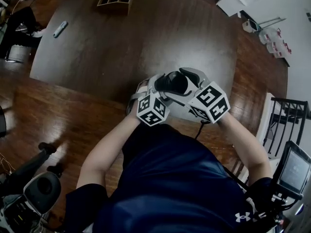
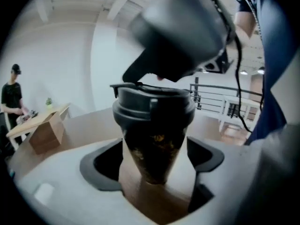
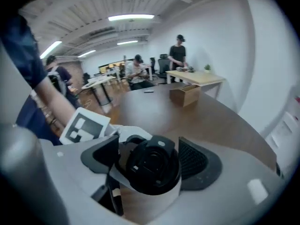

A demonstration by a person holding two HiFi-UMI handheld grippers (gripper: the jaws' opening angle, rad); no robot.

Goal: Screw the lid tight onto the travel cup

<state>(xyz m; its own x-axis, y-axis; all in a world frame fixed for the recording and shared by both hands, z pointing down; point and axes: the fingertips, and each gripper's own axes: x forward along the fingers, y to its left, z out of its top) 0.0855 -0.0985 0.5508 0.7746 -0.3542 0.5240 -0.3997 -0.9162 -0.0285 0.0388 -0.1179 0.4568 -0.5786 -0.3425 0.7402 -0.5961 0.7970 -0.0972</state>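
the step in hand looks like the tightening turn itself. the travel cup (image 2: 152, 146) is held off the table (image 1: 121, 47), close in front of the person and between the two tools. its dark lid (image 2: 152, 108) sits on the mouth and appears level in the left gripper view. whether the thread is fully home cannot be told.

to do this well, the cup should be kept from spinning while only the lid turns. the turning axis should run straight down the cup, so the thread does not cross or jam. the tapered body looks smooth, so it may slip if the lower grip is light. a firm squeeze low down and a steady twist up top seem right, stopping when the lid resists.

the left gripper (image 2: 153, 162) stands wide apart, with the cup's body between its jaws. the dark pads (image 2: 101, 167) seem to meet the body on both sides, so it reads as clasping the cup. the right gripper (image 3: 150, 162) comes at the lid from above. its jaws are spread to the lid's width and appear clamped on its rim.
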